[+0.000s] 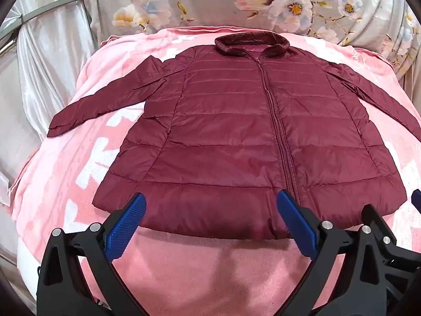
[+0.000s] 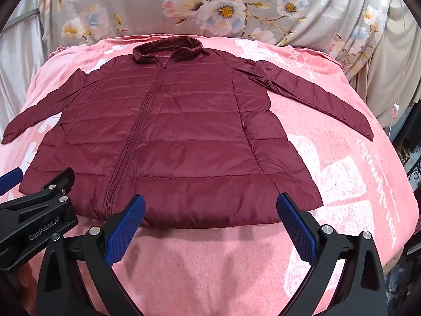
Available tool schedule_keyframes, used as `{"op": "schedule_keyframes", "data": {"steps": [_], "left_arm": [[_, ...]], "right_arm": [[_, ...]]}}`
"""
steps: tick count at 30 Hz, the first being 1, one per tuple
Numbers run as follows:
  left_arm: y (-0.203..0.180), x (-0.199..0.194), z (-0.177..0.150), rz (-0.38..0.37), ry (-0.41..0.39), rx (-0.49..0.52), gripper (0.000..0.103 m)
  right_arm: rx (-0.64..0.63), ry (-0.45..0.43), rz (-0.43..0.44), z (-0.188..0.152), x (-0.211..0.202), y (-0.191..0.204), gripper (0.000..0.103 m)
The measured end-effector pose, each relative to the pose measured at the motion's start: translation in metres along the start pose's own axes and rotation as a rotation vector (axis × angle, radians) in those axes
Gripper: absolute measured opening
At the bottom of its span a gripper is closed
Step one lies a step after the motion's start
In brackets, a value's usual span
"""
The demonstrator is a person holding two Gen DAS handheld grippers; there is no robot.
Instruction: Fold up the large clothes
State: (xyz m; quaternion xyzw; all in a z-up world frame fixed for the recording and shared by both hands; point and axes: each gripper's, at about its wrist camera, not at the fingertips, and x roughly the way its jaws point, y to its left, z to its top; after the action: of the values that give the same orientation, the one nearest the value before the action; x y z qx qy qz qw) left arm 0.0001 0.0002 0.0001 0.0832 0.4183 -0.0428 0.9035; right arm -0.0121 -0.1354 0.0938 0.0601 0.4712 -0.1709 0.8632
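Note:
A dark red quilted puffer jacket (image 1: 226, 137) lies flat and zipped, front up, on a pink blanket (image 1: 200, 268), collar far, both sleeves spread out to the sides. It also shows in the right wrist view (image 2: 168, 144). My left gripper (image 1: 210, 210) is open and empty, hovering over the jacket's near hem, left of the zipper. My right gripper (image 2: 210, 208) is open and empty over the near hem, right of the zipper. The left gripper's body (image 2: 34, 210) shows at the left edge of the right wrist view.
The pink blanket (image 2: 355, 184) with white print covers a bed. A grey floral sheet (image 1: 236, 2) hangs behind the collar. Silvery curtain fabric (image 1: 34, 73) hangs at the left. Dark clutter (image 2: 413, 158) stands past the bed's right edge.

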Motion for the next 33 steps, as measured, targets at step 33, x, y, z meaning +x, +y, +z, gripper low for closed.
{"op": "schedule_keyframes", "data": {"steps": [33], "left_arm": [[0.002, -0.0056, 0.0023, 0.004, -0.008, 0.003, 0.096]], "right_arm": [[-0.004, -0.013, -0.006, -0.0043, -0.0043, -0.0022, 0.098]]}}
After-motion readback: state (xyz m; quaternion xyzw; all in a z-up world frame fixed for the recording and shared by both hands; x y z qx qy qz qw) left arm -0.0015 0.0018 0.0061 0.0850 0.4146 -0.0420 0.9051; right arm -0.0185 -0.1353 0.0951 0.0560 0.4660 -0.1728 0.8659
